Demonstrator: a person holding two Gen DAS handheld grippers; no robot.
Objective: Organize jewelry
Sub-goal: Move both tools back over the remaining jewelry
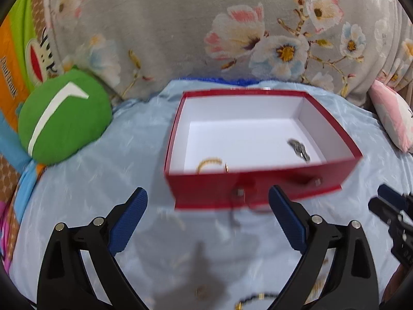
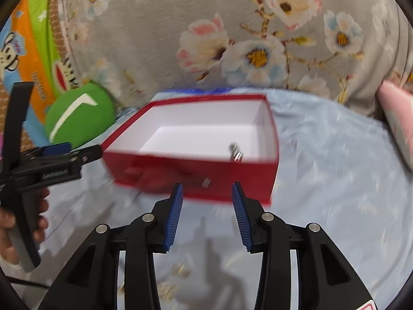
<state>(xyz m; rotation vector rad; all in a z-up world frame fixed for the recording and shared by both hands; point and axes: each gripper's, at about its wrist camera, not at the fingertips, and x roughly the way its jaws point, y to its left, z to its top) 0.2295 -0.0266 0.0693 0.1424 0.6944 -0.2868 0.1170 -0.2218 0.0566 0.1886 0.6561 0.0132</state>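
Observation:
A red box [image 1: 333, 118] with a white inside stands on the light blue cloth [image 1: 103, 193]. In it lie a gold bracelet [image 1: 210, 164] at the front left and a silver metal piece [image 1: 299, 148] at the right, also in the right wrist view [image 2: 236, 153]. A dark and gold beaded bracelet [image 1: 254, 299] lies on the cloth near me. My left gripper [image 1: 207, 191] hangs wide open before the box's front wall, with nothing between its fingers. My right gripper [image 2: 207, 185] is partly open and holds nothing, just short of the box [image 2: 144, 170].
A green round cushion [image 1: 64, 116] lies left of the box. Grey floral bedding [image 1: 206, 25] rises behind it and a pink pillow [image 1: 395, 118] sits at the right. A hand [image 2: 10, 222] holds the left gripper's handle. Motion blurs both views.

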